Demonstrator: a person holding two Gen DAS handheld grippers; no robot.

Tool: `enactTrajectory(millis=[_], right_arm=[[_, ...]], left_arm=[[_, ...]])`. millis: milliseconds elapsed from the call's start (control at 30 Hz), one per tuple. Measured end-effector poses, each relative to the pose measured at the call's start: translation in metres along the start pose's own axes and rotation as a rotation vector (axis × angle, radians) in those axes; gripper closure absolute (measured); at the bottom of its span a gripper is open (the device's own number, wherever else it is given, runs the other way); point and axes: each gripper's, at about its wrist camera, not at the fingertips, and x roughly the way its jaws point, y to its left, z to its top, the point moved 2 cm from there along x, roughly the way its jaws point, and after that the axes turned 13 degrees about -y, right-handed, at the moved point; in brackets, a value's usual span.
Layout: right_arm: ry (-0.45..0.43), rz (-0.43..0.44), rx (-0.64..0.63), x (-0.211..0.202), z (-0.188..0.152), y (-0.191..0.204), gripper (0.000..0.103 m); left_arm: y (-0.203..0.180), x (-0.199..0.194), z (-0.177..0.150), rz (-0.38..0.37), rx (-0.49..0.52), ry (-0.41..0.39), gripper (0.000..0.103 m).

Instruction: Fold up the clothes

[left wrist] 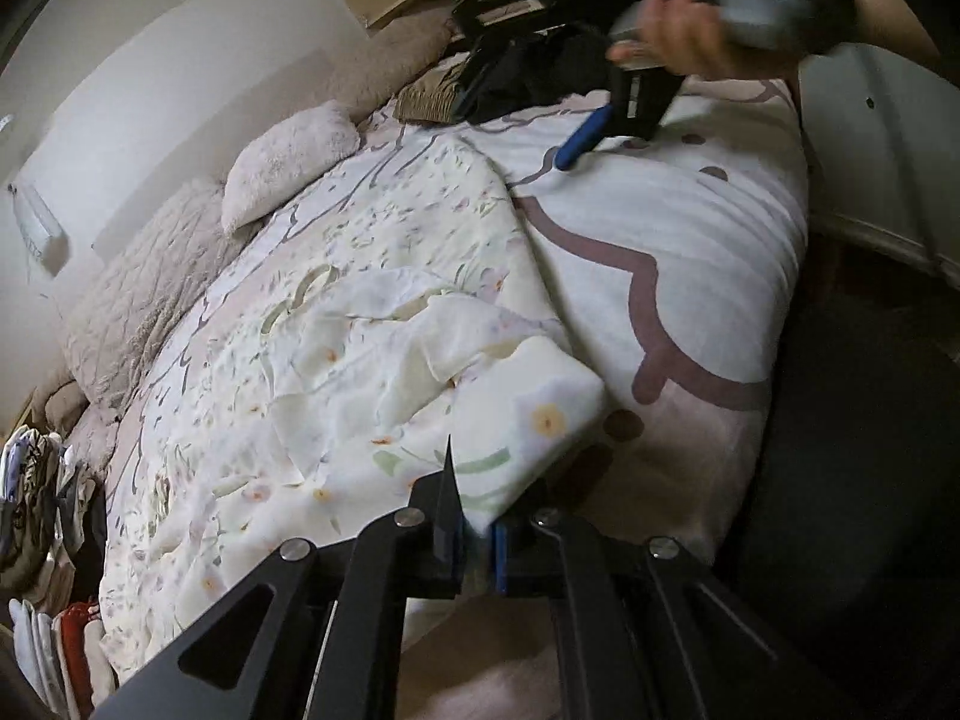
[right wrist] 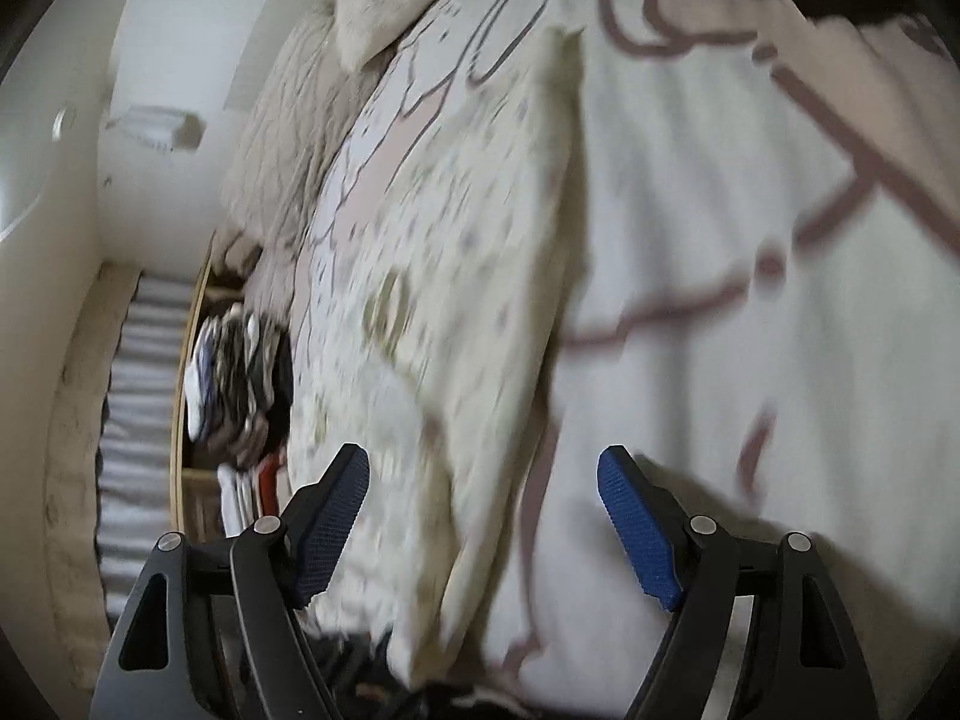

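Cream, thin woven fabric with a small floral print forms the garment [left wrist: 384, 324], which lies crumpled across the bed cover [left wrist: 690, 228]. The cover is smooth and white, with wide mauve looping lines and dots. A fluffy pink cushion [left wrist: 288, 162] sits at 10 o'clock from the garment, with a quilted beige blanket [left wrist: 138, 306] along the wall side. Stacked folded clothes [left wrist: 42, 510] stand at 8 o'clock in the left wrist view.

The left gripper [left wrist: 477, 531] is clamped on a folded corner of the garment; the cloth enters between its black fingers at 6 o'clock and fans upward.

The right gripper [right wrist: 483, 516] is held wide apart, gripping nothing. Its ribbed blue pads [right wrist: 636, 516] frame the blurred garment [right wrist: 468, 276], which extends toward 12 o'clock. In the left wrist view this gripper [left wrist: 576, 144] appears at 1 o'clock, over the bed cover beside the garment's far edge, carried by a hand [left wrist: 690, 36].
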Motion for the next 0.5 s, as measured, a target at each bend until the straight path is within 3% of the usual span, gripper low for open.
enactTrajectory(millis=[67, 167, 500], right_arm=[[0.019, 0.010, 0.036, 0.016, 0.020, -0.008, 0.023], [0.035, 0.011, 0.057, 0.036, 0.042, -0.011, 0.023], [0.085, 0.050, 0.090, 0.080, 0.092, -0.008, 0.024]], left_arm=[[-0.002, 0.002, -0.001, 0.006, -0.008, 0.021, 0.089], [-0.009, 0.005, 0.002, 0.011, -0.012, 0.025, 0.061], [-0.011, 0.015, 0.014, -0.030, -0.103, 0.047, 0.061]])
